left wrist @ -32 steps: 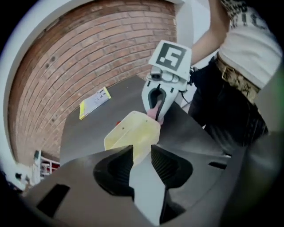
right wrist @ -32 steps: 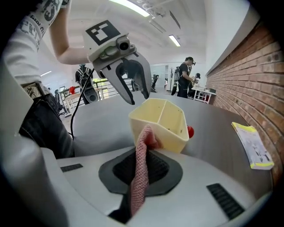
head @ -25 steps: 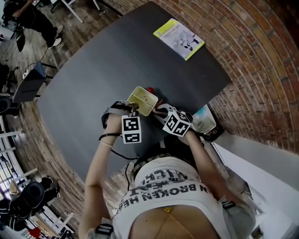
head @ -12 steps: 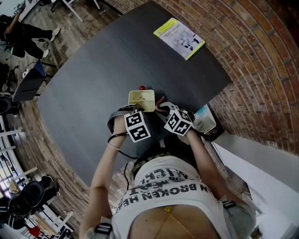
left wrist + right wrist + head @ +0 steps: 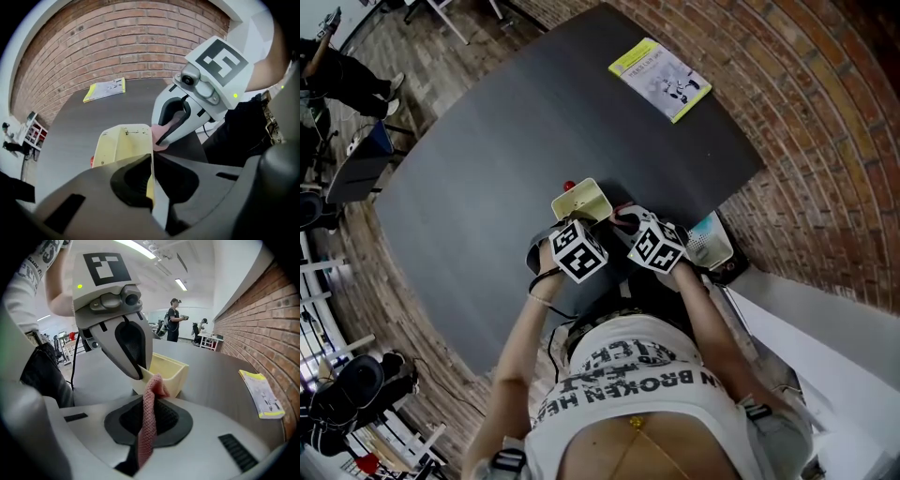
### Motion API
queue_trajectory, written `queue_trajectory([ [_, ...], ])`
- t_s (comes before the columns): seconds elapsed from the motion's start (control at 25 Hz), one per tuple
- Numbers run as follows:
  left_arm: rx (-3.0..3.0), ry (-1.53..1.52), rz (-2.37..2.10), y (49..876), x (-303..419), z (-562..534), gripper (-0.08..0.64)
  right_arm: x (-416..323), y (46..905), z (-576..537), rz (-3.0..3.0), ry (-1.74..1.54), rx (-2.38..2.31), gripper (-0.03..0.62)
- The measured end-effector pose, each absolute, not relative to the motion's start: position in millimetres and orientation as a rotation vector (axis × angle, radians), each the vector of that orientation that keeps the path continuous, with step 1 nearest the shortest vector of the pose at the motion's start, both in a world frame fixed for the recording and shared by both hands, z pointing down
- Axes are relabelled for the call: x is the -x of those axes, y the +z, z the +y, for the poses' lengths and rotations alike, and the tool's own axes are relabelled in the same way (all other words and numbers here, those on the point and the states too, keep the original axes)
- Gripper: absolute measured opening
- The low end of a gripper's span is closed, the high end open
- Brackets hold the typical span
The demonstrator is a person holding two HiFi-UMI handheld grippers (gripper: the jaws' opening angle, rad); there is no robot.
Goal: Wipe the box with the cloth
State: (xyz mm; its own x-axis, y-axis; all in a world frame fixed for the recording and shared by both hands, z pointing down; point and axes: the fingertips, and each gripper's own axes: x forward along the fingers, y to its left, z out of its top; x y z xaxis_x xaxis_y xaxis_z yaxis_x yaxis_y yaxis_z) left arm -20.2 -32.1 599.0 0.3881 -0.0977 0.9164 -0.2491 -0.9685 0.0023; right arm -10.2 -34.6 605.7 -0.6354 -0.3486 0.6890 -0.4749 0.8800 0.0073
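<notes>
A pale yellow open box (image 5: 581, 200) stands on the dark table (image 5: 487, 150) just ahead of both grippers. My left gripper (image 5: 579, 223) is closing its jaws on the box's near wall; in the left gripper view that thin yellow wall (image 5: 151, 164) runs between the two jaws and they bear on it. My right gripper (image 5: 623, 221) is shut on a pink cloth (image 5: 149, 423), whose folded tip (image 5: 156, 383) touches the box (image 5: 168, 373) at its near corner. The same cloth (image 5: 161, 136) shows beside the box (image 5: 123, 143) in the left gripper view.
A yellow-green booklet (image 5: 659, 78) lies far across the table near the brick wall. A small red object (image 5: 569, 186) sits just behind the box. A pale device (image 5: 710, 240) lies at the table's right edge. People (image 5: 174, 319) stand far off in the room.
My left gripper has rolled and shifted right toward the right gripper, and its jaws have closed onto the box wall. The box has turned a little. The right gripper has stayed put.
</notes>
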Motion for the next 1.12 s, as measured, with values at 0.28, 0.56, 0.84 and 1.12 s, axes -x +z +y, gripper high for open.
queue_trajectory([
  [0.28,-2.560,1.341,-0.514,574,21,-40,0.040,-2,583,-46,-2.387,0.202,-0.631,0.017],
  [0.56,-2.563,0.876,-0.908,516,49,-60,0.040,-12,541,-60,-2.564,0.141,-0.612,0.017],
  [0.84,-2.430,0.476,-1.070,497,70,-61,0.022,-12,516,-60,-2.642,0.149,-0.578,0.017],
  [1.12,-2.439,0.414,-1.172,491,77,-58,0.008,3,492,-59,-2.711,0.091,-0.545,0.017],
])
